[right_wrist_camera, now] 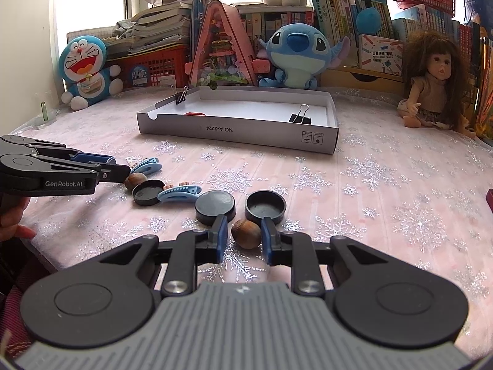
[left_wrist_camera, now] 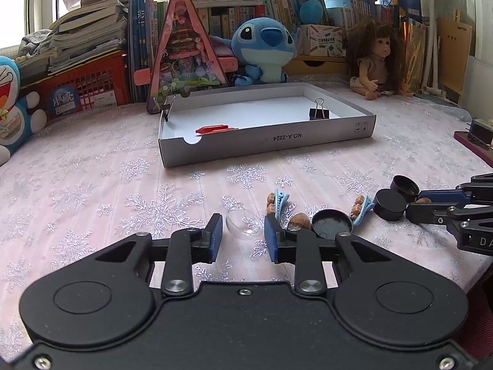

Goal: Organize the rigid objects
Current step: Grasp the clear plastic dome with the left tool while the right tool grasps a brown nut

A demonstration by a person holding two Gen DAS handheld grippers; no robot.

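- The tabletop [right_wrist_camera: 385,185] wears a pink cloth with silver snowflakes. Its near edge is hidden under both tools.
- A shallow grey cardboard tray [left_wrist_camera: 277,141] lies at the far side, well apart from the small things. It holds a black binder clip [left_wrist_camera: 319,111] near its right wall and a flat red piece [left_wrist_camera: 212,129] near the front. The front wall cuts off part of the red piece, so I cannot tell what it is. A second binder clip [right_wrist_camera: 181,95] sits on the left wall.
- The left tongs [left_wrist_camera: 242,220] are drawn in narrow around a clear half-shell [left_wrist_camera: 243,228] that rests on the cloth. The blue pads seem to lie against its two sides. The shell is glassy and its rim is hard to trace. In the right wrist view it cannot be made out.
- The right tongs [right_wrist_camera: 243,222] are pressed in on a brown hazelnut [right_wrist_camera: 245,234], one pad on each side, low over the cloth.
- A person's hand [right_wrist_camera: 12,215] shows at the left edge, mostly cut off.
- Three black round caps lie near the tongs: one flat side up [right_wrist_camera: 215,205], one hollow side up [right_wrist_camera: 265,206], and a third hollow one [right_wrist_camera: 148,191] further left.
- Two light-blue hair clips [right_wrist_camera: 180,192] lie beside the caps; their brown trim is too small to read.
- A second nut [right_wrist_camera: 135,180] touches the third cap, just beside the left tongs.
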